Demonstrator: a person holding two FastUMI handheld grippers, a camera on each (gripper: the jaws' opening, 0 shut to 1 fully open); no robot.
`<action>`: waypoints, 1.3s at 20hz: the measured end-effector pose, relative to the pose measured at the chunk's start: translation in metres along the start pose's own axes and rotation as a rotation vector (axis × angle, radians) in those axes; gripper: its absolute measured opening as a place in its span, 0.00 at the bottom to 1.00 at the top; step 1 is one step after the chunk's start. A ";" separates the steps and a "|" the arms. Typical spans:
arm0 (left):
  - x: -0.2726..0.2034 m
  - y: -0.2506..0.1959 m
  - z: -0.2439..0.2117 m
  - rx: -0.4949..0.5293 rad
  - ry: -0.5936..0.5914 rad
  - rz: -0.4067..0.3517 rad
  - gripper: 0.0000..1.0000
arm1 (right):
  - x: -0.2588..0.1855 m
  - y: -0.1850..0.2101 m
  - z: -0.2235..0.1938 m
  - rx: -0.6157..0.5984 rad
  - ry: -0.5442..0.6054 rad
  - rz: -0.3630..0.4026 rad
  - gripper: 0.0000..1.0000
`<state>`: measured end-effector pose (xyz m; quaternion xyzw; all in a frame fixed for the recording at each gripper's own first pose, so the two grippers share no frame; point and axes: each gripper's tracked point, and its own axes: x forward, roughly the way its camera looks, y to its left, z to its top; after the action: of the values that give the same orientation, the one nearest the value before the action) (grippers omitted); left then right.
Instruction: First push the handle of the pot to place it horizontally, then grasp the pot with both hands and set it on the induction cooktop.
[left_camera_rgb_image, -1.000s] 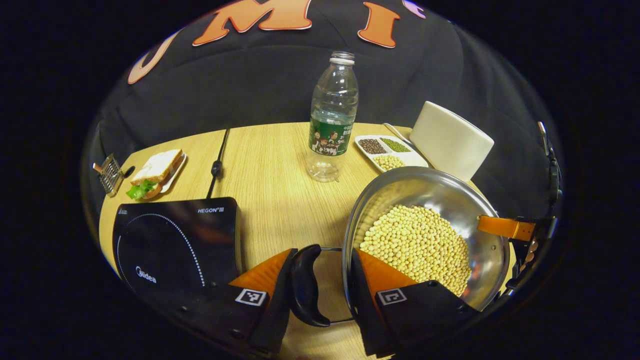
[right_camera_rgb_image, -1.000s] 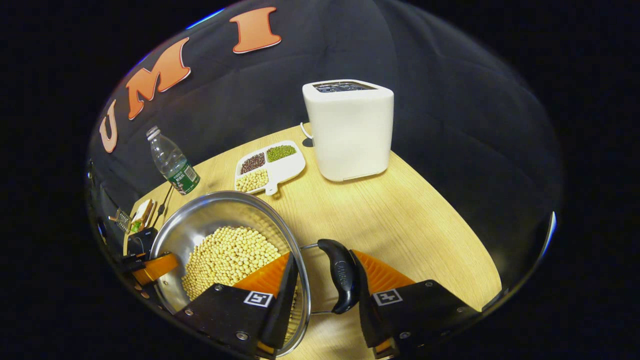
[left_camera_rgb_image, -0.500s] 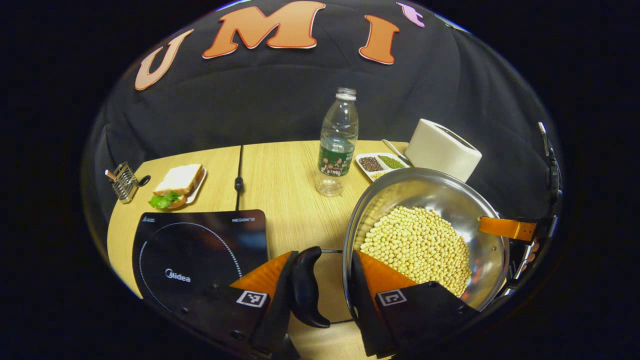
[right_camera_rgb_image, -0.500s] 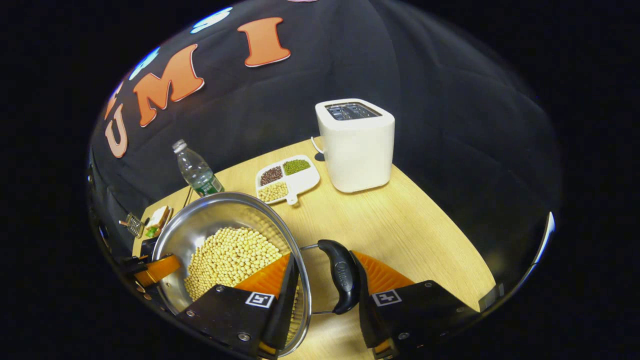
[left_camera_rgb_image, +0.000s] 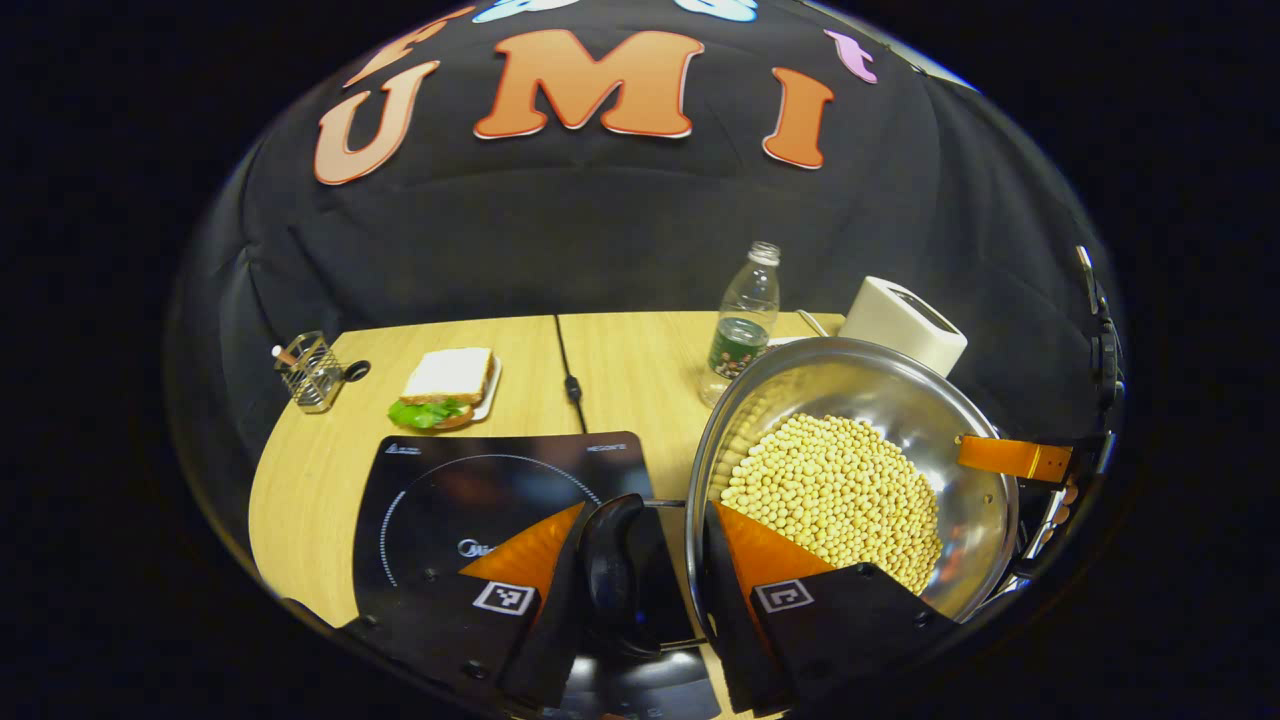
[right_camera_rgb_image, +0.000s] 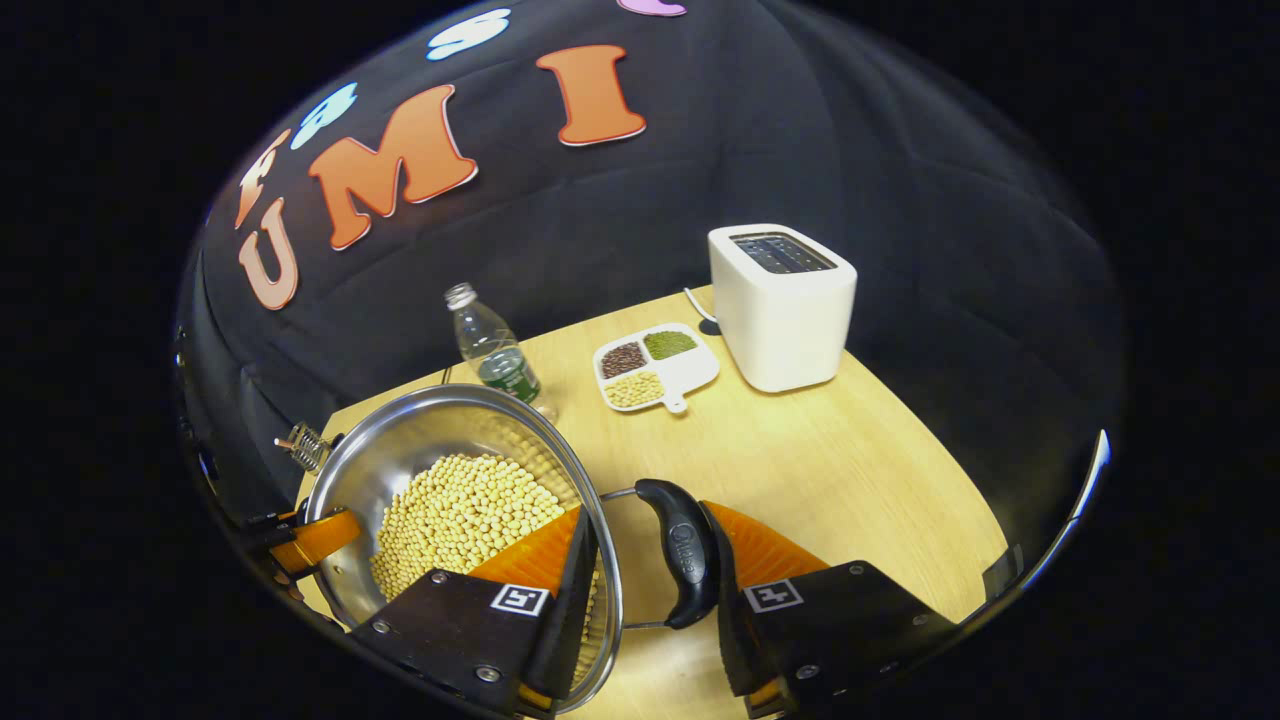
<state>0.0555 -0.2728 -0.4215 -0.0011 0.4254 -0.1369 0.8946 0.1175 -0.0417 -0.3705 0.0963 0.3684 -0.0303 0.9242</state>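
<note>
I hold a steel pot (left_camera_rgb_image: 860, 400) full of pale beans (left_camera_rgb_image: 835, 495) between my two hands, lifted off the worktop (left_camera_rgb_image: 620, 365). My left hand-held gripper (left_camera_rgb_image: 640, 560) straddles the pot's left side: one finger lies inside the rim against the beans, the other outside, with the black loop handle (left_camera_rgb_image: 612, 570) caught between them. Whether both fingers truly press on the handle, I cannot tell. My right hand-held gripper (right_camera_rgb_image: 645, 560) does the same on the opposite side, around the other black handle (right_camera_rgb_image: 685, 550), and again the firmness of the grip is unclear.

In the left gripper view, the black induction cooktop (left_camera_rgb_image: 470, 490) lies below and to the left of the pot, with the pot's left handle already above its near corner. Behind it on the worktop sit a sandwich on a plate (left_camera_rgb_image: 445, 385), a small wire holder (left_camera_rgb_image: 310, 370), a power cord (left_camera_rgb_image: 568, 375), a clear water bottle (left_camera_rgb_image: 740, 320) and a white toaster (left_camera_rgb_image: 900, 320). The right gripper view also shows a divided dish of beans (right_camera_rgb_image: 655, 365) beside the toaster.

I judge the carry to be under way, with the setting-down yet to come. The risks: the pot looks heavy and full, so if my hands drift to different heights it could tilt and spill beans; a loose hold could let a handle slip; and lowering too soon would land the pot off-centre or on the cooktop's edge.
</note>
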 end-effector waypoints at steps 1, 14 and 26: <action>-0.006 0.011 0.000 -0.011 -0.005 0.008 0.63 | -0.002 0.012 0.000 -0.008 -0.004 0.008 0.56; -0.044 0.161 -0.017 -0.106 0.022 0.156 0.63 | 0.020 0.157 -0.035 -0.082 0.070 0.145 0.57; -0.025 0.220 -0.040 -0.197 0.092 0.177 0.66 | 0.048 0.215 -0.062 -0.143 0.103 0.154 0.57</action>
<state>0.0634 -0.0505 -0.4543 -0.0450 0.4756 -0.0150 0.8784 0.1379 0.1820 -0.4137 0.0593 0.4080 0.0721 0.9082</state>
